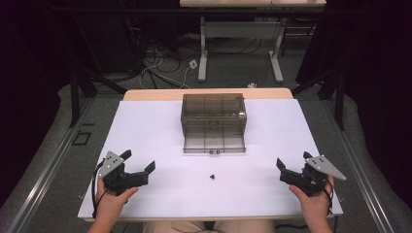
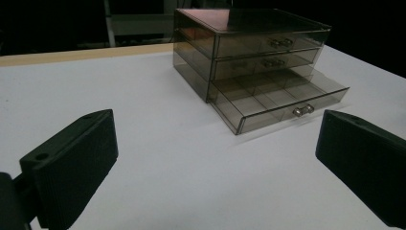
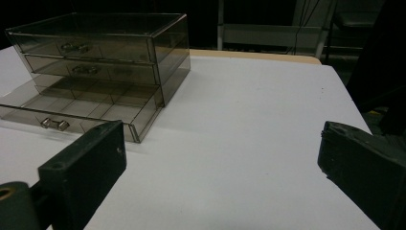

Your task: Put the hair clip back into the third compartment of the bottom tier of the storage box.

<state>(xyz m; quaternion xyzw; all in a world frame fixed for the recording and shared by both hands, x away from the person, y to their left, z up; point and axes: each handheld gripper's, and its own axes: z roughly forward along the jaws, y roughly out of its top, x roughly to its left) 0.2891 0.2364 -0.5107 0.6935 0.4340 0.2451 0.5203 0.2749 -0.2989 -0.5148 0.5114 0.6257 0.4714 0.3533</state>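
At the bottom edge of the high view, two hands come up onto the white bench [image 1: 160,121], each holding a pair of tongs. The left tongs [image 1: 138,161] sit in the lower left of the frame with their jaws spread wide and nothing between them; the left gripper view shows the same, the two black jaws standing far apart at the lower corners over bare bench top. The right tongs [image 1: 294,165] sit in the lower right of the frame, also spread and holding nothing, and in the right gripper view their jaws stand at the lower left and lower right with only white surface between. Between the two hands, near the lower middle of the high view, a small dark object [image 1: 212,176] lies alone on the bench, too small to tell what it is, well apart from both tongs. Farther back, in the centre of the frame, stands a smoky translucent drawer box [image 1: 214,109] with three drawers. Its bottom drawer [image 1: 214,141] is pulled out toward the person, and the dividers inside show through its walls; the two upper drawers are pushed in. Beyond the bench, at the top of the frame, cables lie on the floor.
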